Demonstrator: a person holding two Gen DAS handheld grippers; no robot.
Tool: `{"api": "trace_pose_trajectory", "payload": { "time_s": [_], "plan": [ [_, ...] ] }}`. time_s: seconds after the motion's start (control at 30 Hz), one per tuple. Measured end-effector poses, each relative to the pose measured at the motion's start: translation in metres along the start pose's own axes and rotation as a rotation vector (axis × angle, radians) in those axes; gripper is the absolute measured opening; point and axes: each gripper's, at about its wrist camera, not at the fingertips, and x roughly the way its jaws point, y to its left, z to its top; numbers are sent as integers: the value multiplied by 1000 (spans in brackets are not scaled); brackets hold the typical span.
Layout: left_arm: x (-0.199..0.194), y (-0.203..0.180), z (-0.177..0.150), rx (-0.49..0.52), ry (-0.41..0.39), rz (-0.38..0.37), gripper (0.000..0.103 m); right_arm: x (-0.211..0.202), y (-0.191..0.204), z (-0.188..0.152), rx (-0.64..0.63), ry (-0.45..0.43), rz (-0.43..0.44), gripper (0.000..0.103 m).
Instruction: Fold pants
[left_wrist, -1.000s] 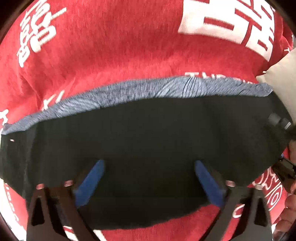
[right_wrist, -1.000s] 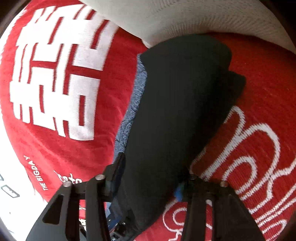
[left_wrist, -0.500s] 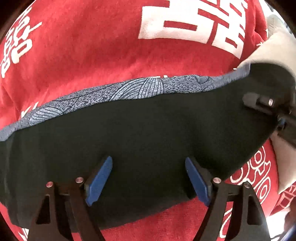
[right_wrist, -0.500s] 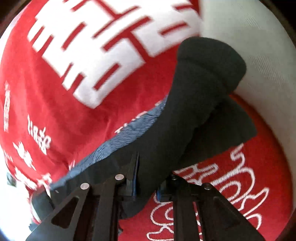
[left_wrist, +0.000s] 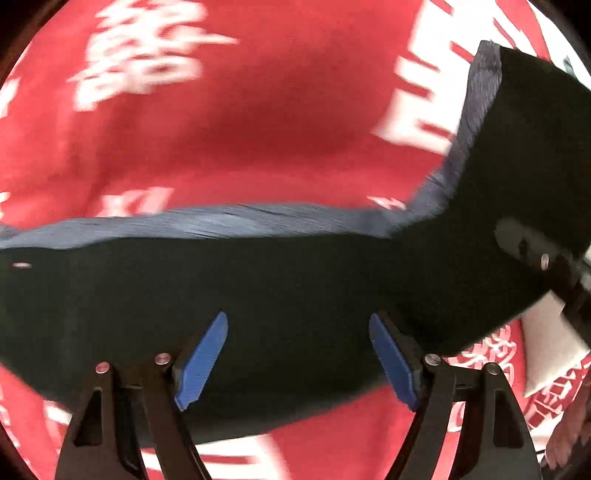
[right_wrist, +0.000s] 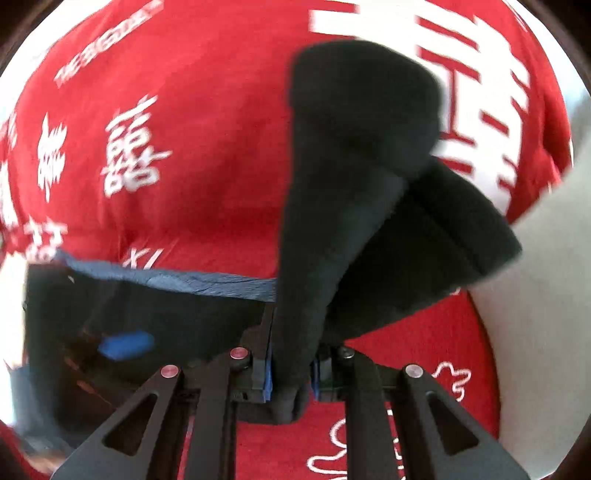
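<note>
Black pants (left_wrist: 295, 277) with a blue-grey patterned band (left_wrist: 221, 221) lie across a red blanket. My left gripper (left_wrist: 297, 321) stands open just above them. Its blue pads (left_wrist: 201, 362) are wide apart and the black cloth lies beneath and between them, unpinched. My right gripper (right_wrist: 291, 365) is shut on a bunched end of the pants (right_wrist: 351, 166), which rises from the jaws in a thick fold. In the left wrist view that raised end stands up at the right, next to the right gripper (left_wrist: 554, 266). The left gripper's pad (right_wrist: 125, 345) shows blurred at the lower left of the right wrist view.
The red blanket (left_wrist: 258, 129) with large white characters covers the whole surface. A white cushion or cloth (right_wrist: 535, 314) lies at the right, also visible in the left wrist view (left_wrist: 550, 343). A person's hand (left_wrist: 569, 435) shows at the lower right edge.
The right gripper has closed on the pants' end, rolled and risen, lifting that end off the blanket. The left gripper has slid across the blanket, staying open over the black cloth.
</note>
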Motion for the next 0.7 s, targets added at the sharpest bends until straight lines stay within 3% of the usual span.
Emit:
{"api": "trace_pose_trajectory", "payload": {
  "time_s": [0.2,0.3,0.4,0.53,0.6,0.7],
  "plan": [
    [-21,111,2,-85,17,151,81,22,102,-9,-248,15,-100,16],
    [-21,151,-7,-128,38,199,81,55,158,-35,-393,68,-161,17],
    [-20,176,-16,-163,60,221,81,85,195,-65,-526,117,-236,22],
    [-23,188,-21,-173,74,198,81,86,211,-89,-658,83,-336,32],
    [-26,180,-22,-159,78,177,81,76,211,-94,-685,82,-310,43],
    [-24,166,-13,-132,79,104,81,49,193,-83,-597,112,-165,51]
  ]
}}
